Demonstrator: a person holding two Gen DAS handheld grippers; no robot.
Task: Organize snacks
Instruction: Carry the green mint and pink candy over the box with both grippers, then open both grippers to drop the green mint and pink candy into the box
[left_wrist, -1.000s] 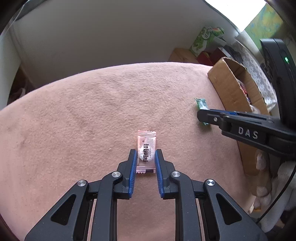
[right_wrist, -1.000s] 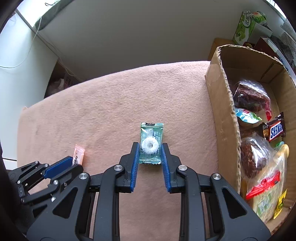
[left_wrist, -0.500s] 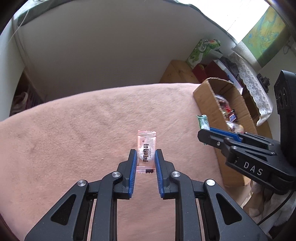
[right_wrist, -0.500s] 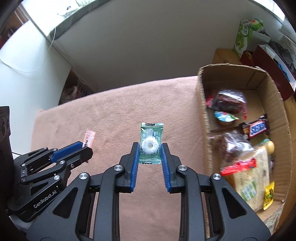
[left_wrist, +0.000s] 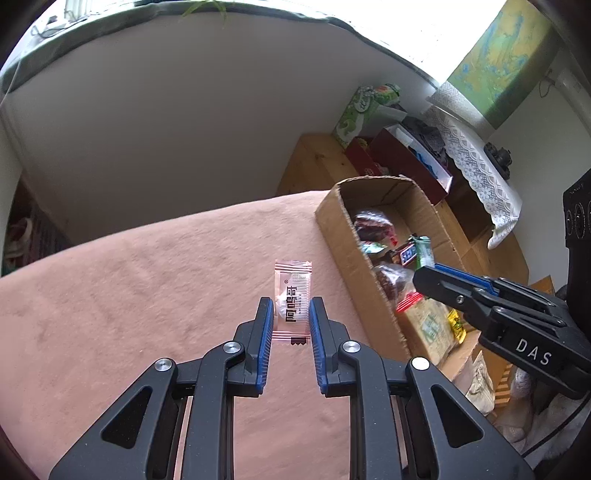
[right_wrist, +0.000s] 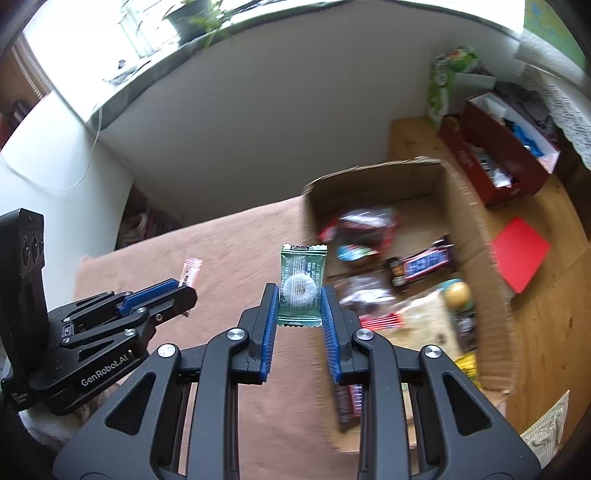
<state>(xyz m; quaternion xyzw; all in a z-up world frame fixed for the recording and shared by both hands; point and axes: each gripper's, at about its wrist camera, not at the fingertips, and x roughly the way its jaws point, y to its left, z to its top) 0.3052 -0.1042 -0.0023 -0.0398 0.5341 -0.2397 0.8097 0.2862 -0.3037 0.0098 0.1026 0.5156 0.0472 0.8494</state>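
Both claws have risen, left claw (left_wrist: 291, 314) pinching pink candy (left_wrist: 292, 301), right claw (right_wrist: 299, 299) green mint (right_wrist: 302, 284) ("DAS" label).

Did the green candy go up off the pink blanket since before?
Yes. The green candy, clamped in the right gripper, has risen off the pink blanket and moved toward the cardboard box, which now looks smaller below.

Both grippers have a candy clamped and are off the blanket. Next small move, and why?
Probably carry the right gripper a little further right until the green candy hangs over the cardboard box, then release. That candy is pinched and sits nearest the box's open top, where other snacks already lie. The left gripper, holding the pink candy over the blanket, can follow.
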